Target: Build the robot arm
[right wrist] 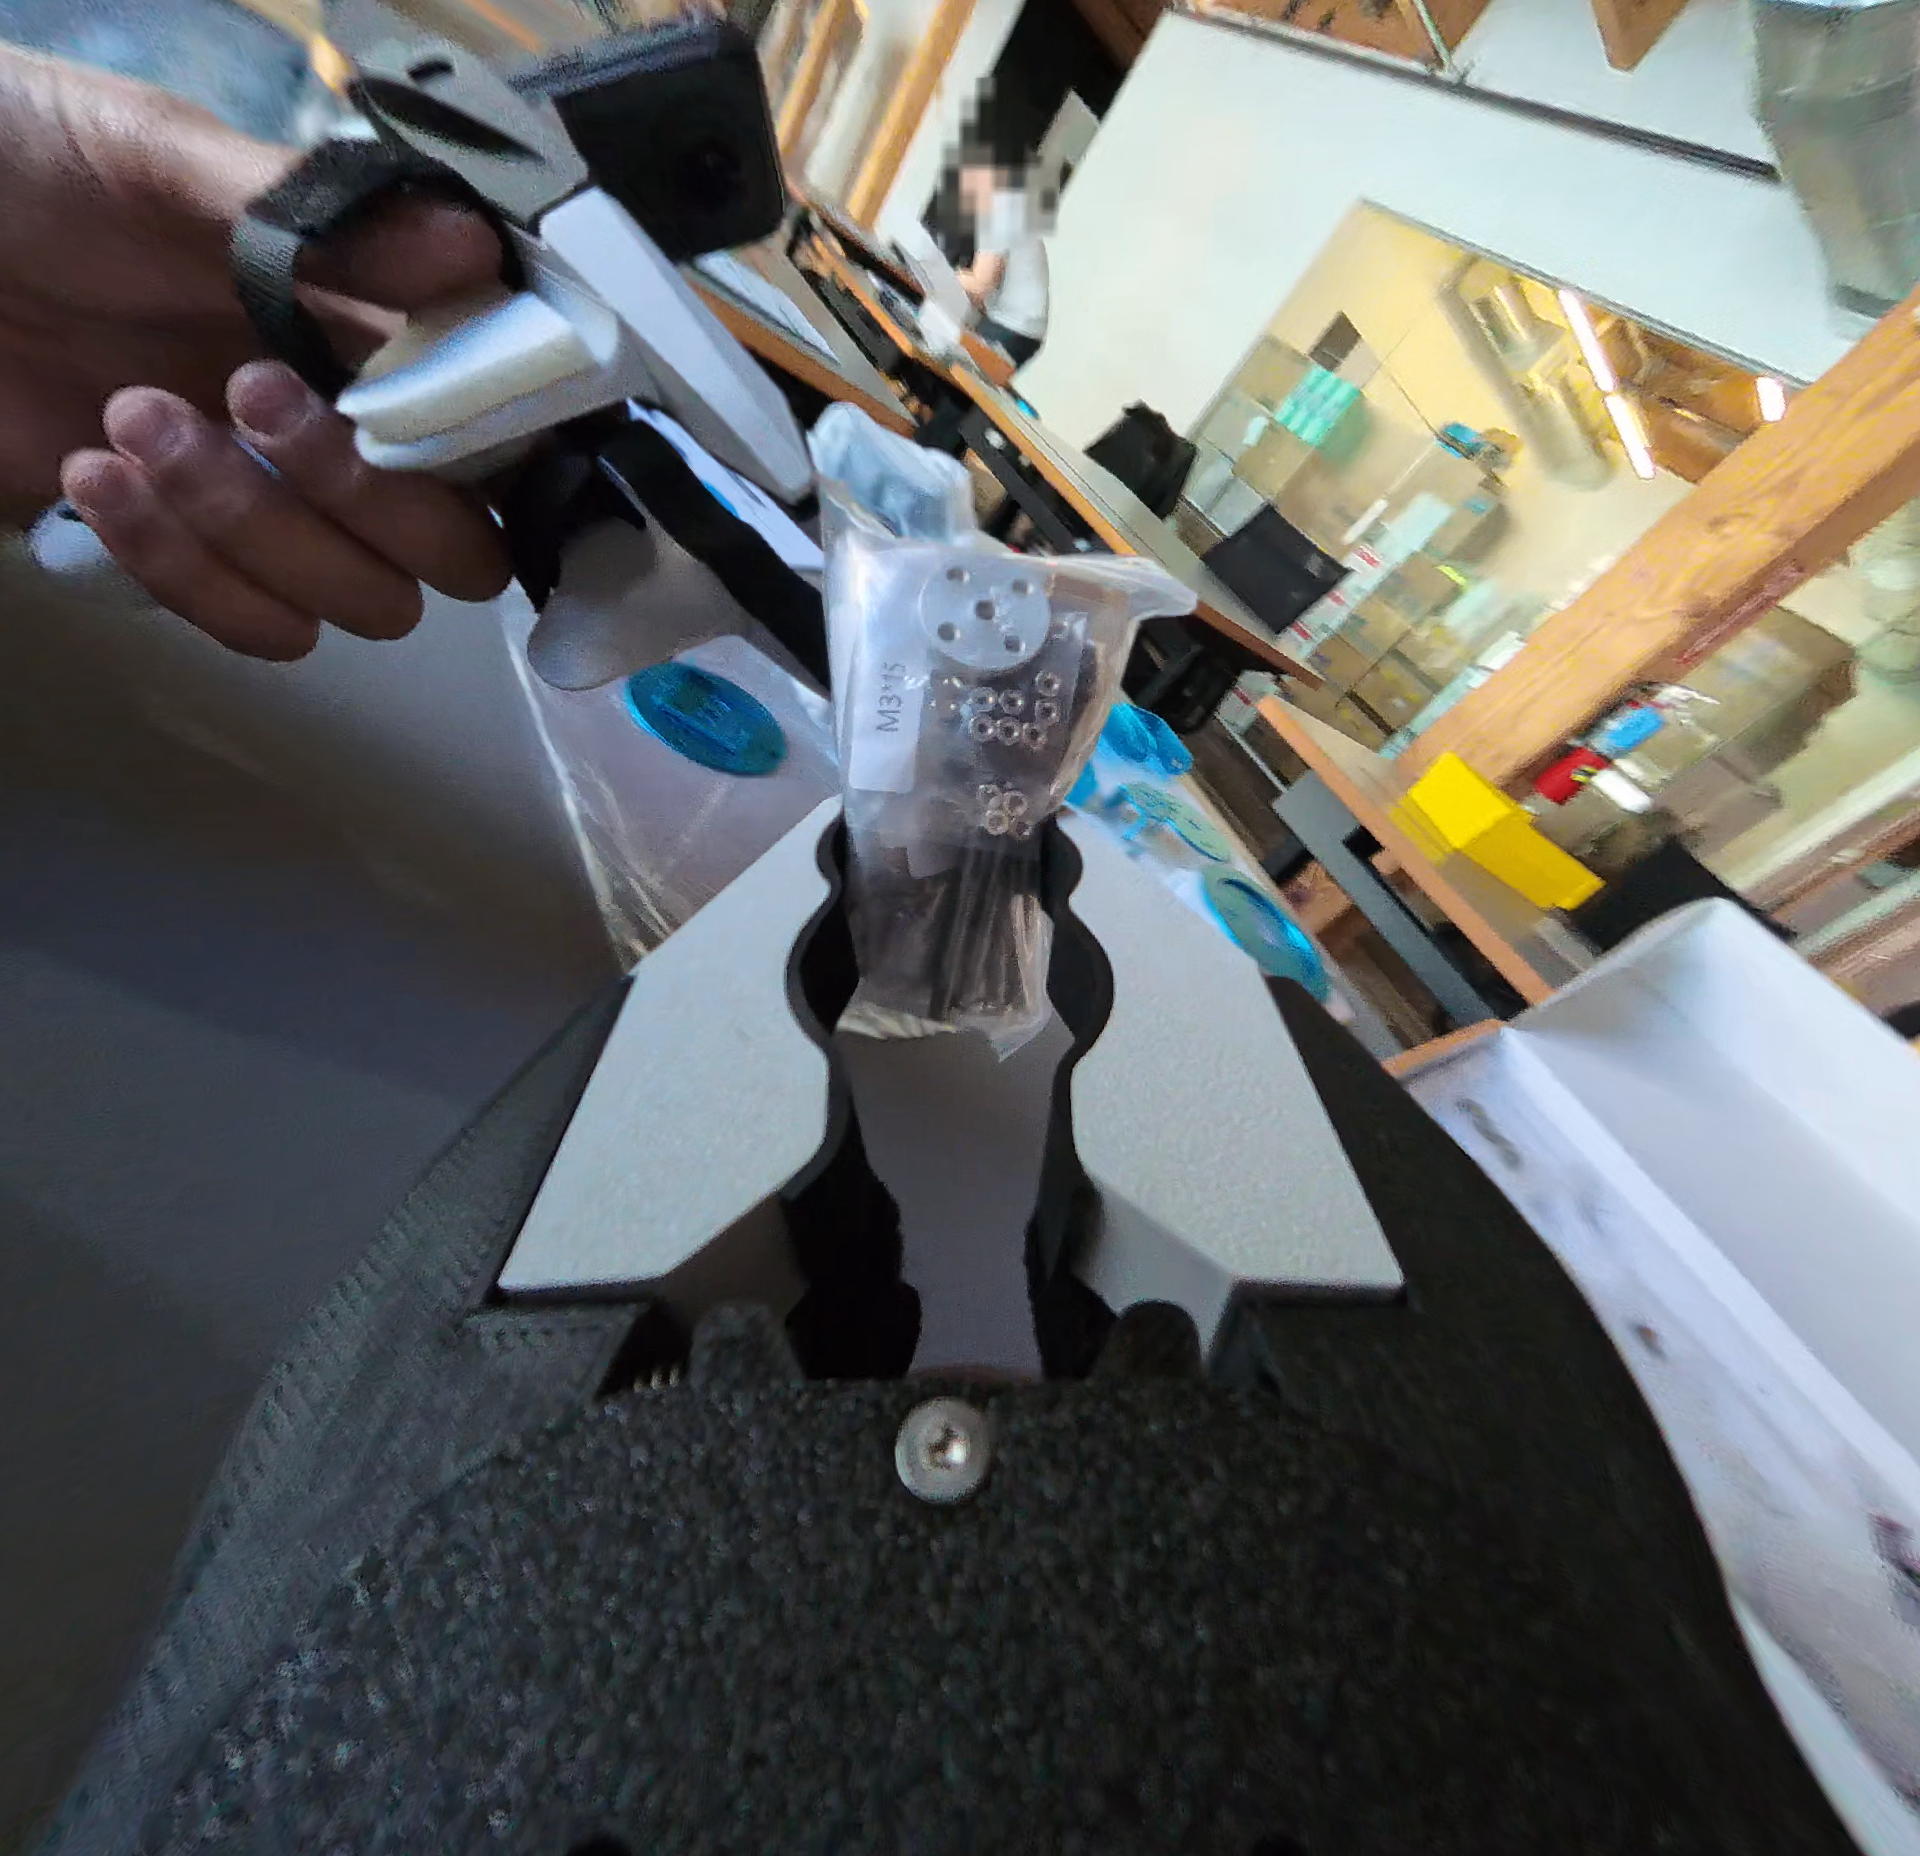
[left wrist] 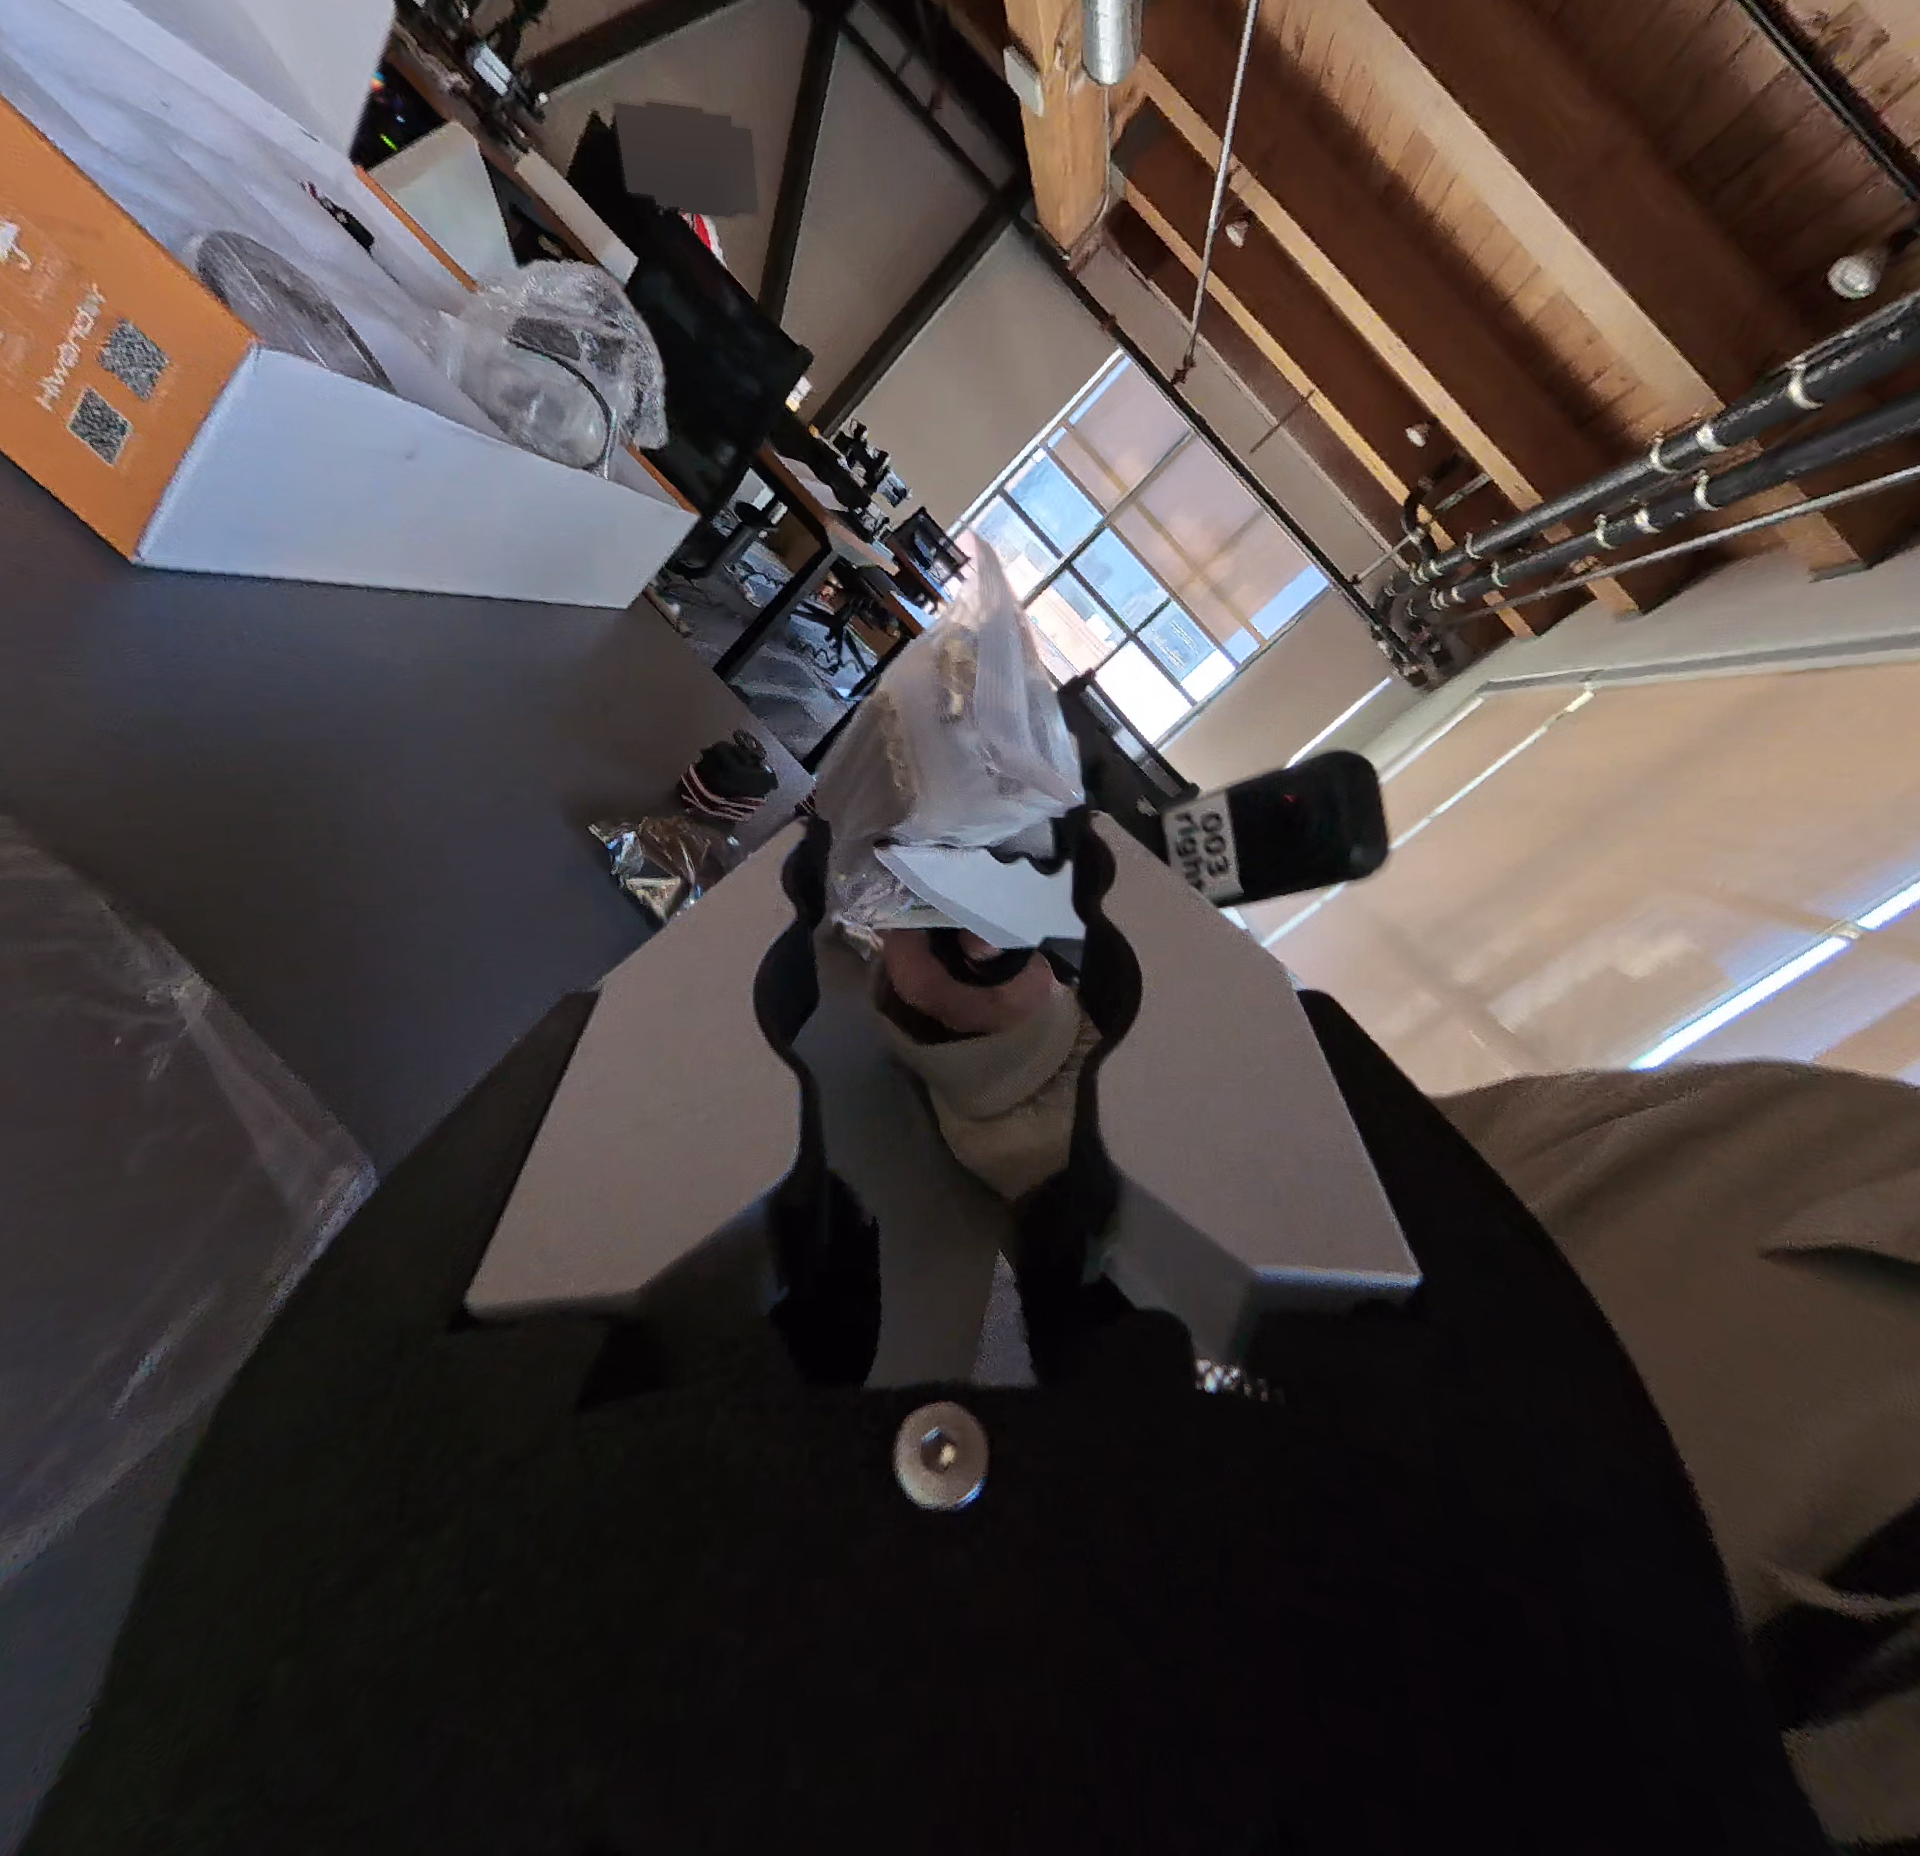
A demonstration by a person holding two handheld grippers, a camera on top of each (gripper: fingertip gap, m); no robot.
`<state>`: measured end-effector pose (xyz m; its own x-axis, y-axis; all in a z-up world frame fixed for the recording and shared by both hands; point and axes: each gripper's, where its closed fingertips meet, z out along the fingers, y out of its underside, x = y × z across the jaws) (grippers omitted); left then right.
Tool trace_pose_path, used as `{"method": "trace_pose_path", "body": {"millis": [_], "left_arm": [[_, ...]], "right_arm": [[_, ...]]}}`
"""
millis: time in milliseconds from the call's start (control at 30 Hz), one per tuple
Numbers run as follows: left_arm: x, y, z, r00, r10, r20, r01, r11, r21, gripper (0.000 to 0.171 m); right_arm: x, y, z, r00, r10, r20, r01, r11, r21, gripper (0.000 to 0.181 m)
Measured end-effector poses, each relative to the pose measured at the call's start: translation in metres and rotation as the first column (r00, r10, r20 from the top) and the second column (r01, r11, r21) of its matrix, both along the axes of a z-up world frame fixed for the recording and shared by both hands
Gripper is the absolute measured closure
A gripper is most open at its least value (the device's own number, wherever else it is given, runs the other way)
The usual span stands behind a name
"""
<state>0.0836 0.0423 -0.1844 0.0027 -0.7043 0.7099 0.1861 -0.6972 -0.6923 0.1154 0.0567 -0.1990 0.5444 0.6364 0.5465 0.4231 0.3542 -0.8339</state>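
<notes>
Up close, the right gripper point(right wrist: 951, 861) has its grey fingers pressed onto the lower end of a small clear plastic bag of black screws, silver nuts and a round metal hub point(right wrist: 977, 757), which is held up in the air. Across from it, the left gripper point(left wrist: 940, 871) pinches a crinkled clear plastic bag with pale pieces inside point(left wrist: 961, 736) by its lower edge, where a white card point(left wrist: 987, 897) shows between the fingers. Both bags look light, soft and slippery; the hardware is loose and would shift, so a grip on the bunched film near the contents seems surest. A bare hand point(right wrist: 187, 393) carries the left gripper just beside the screw bag. Around them lie a dark grey tabletop point(left wrist: 312, 788), an orange and white carton point(left wrist: 208, 424) and blue discs under clear film point(right wrist: 707, 715); above the table there is free air
</notes>
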Motion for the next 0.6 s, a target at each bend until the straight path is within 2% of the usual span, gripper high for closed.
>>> {"method": "trace_pose_path", "body": {"millis": [33, 133, 300, 400, 467, 500, 600], "left_arm": [[-0.006, -0.003, -0.002, 1.000, -0.010, 0.005, 0.010, 1.000, -0.001, 0.134], [-0.023, -0.005, -0.005, 0.999, -0.006, 0.032, 0.007, 1.000, -0.018, 0.136], [-0.023, -0.005, -0.006, 0.996, -0.070, 0.052, 0.072, 0.996, -0.045, 0.139], [-0.015, -0.017, -0.003, 0.985, -0.163, 0.062, 0.166, 0.986, -0.036, 0.154], [-0.013, -0.020, -0.008, 0.984, -0.178, 0.025, 0.179, 0.983, -0.035, 0.161], [-0.014, -0.020, -0.010, 0.983, -0.181, 0.016, 0.181, 0.983, -0.033, 0.171], [-0.019, -0.023, -0.009, 0.982, -0.186, 0.019, 0.186, 0.982, -0.029, 0.171]], "right_arm": [[-0.004, 0.000, -0.004, 1.000, 0.019, -0.011, -0.019, 1.000, -0.022, 0.150], [-0.007, 0.000, -0.012, 0.998, 0.004, 0.065, -0.005, 1.000, 0.007, 0.150], [-0.026, -0.020, -0.018, 0.987, 0.136, 0.090, -0.139, 0.990, 0.024, 0.149], [-0.030, -0.025, -0.025, 0.979, 0.164, 0.124, -0.167, 0.986, 0.015, 0.149], [-0.031, -0.028, -0.030, 0.974, 0.184, 0.134, -0.186, 0.983, -0.002, 0.149], [-0.031, -0.028, -0.033, 0.973, 0.191, 0.130, -0.190, 0.982, -0.017, 0.149], [-0.030, -0.027, -0.043, 0.971, 0.203, 0.128, -0.194, 0.978, -0.082, 0.149]]}}
